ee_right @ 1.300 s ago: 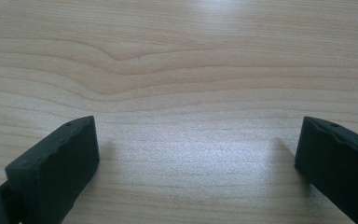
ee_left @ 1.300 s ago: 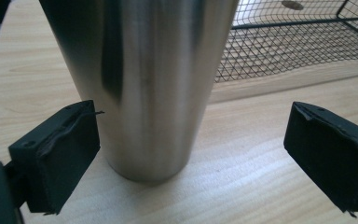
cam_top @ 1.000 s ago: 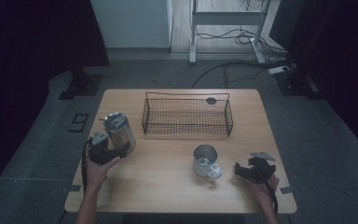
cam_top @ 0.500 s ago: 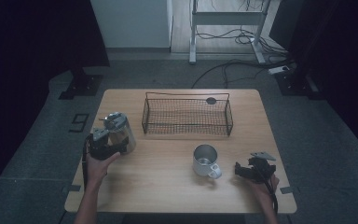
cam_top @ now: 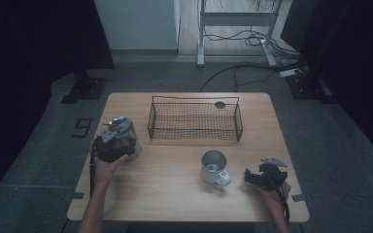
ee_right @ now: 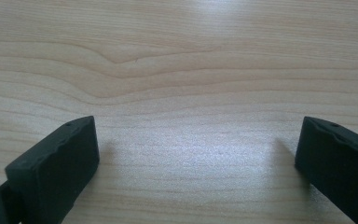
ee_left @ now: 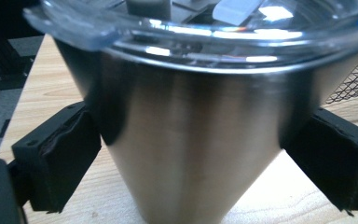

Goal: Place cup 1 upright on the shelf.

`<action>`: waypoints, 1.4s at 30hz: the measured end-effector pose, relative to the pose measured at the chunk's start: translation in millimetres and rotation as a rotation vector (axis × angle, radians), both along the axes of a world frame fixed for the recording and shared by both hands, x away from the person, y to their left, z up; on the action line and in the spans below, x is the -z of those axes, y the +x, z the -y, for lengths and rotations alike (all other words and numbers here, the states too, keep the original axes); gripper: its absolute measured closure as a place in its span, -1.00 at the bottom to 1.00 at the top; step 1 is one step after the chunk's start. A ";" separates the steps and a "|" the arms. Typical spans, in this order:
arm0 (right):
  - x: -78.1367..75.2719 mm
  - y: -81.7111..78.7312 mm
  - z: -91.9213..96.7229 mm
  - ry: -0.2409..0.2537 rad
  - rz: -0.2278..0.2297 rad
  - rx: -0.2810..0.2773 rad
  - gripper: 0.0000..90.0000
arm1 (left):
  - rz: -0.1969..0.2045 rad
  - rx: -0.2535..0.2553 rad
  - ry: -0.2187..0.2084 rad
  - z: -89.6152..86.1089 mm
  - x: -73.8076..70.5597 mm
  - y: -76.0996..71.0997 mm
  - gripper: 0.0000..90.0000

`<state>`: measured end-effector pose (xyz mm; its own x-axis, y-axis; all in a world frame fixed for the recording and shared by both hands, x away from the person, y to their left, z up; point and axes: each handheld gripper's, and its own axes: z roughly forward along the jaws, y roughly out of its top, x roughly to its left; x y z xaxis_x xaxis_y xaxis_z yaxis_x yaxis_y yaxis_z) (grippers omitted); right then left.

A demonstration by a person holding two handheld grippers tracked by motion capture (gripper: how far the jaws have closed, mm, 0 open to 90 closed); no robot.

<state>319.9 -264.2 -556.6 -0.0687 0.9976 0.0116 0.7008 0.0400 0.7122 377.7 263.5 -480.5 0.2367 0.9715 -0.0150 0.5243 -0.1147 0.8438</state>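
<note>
A steel tumbler (cam_top: 125, 134) with a clear lid stands near the table's left edge. My left gripper (cam_top: 120, 141) is open, one jaw on each side of the tumbler (ee_left: 186, 140), both pads close to its wall. In the left gripper view the left gripper (ee_left: 191, 154) straddles the tumbler's lower half; I cannot tell if the pads touch it. A steel mug (cam_top: 214, 166) with a handle sits right of the table's middle. To its right my right gripper (cam_top: 250, 177) rests low over the wood. The right gripper (ee_right: 196, 158) is open, with bare table between its jaws.
A black wire basket (cam_top: 194, 99) stands at the back middle of the wooden table (cam_top: 175, 199). A small dark round disc (cam_top: 219, 104) lies by the basket's far right corner. Cables and a desk frame lie on the floor beyond.
My left gripper has moved forward and now has its jaws around the tumbler, which it was behind before. The right gripper and the mug have not moved.
</note>
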 end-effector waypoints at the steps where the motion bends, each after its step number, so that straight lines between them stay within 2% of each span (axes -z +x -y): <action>1: 0.0 0.0 0.0 0.000 0.000 0.000 -1.00 | 0.000 0.000 0.000 0.0 0.0 0.0 -0.92; 7: 0.0 0.0 0.0 0.000 0.000 0.000 -1.00 | 0.003 0.010 -0.009 -0.3 4.4 5.9 -0.93; 11: 0.0 0.0 0.0 -0.001 0.000 0.000 -1.00 | 0.006 0.019 -0.029 -1.9 7.1 9.9 -0.96; 15: 0.0 0.0 0.0 0.000 0.000 0.000 -1.00 | 0.029 0.019 -0.032 -0.8 9.1 14.0 -0.96; 22: 0.0 0.0 0.0 0.000 0.000 0.004 -1.00 | 0.017 0.014 -0.031 1.7 8.2 20.4 -0.97; 29: 0.0 0.0 0.1 0.000 0.000 0.004 -1.00 | 0.029 0.017 -0.028 1.7 9.0 20.2 -0.93; 42: 0.0 0.0 0.1 0.000 0.000 0.004 -1.00 | 0.009 0.034 -0.012 1.0 5.1 17.4 -0.92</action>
<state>320.0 -264.3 -556.5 -0.0649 0.9978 0.0117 0.7011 0.0372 0.7121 395.1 262.5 -485.6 0.2697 0.9626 -0.0246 0.5128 -0.1219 0.8498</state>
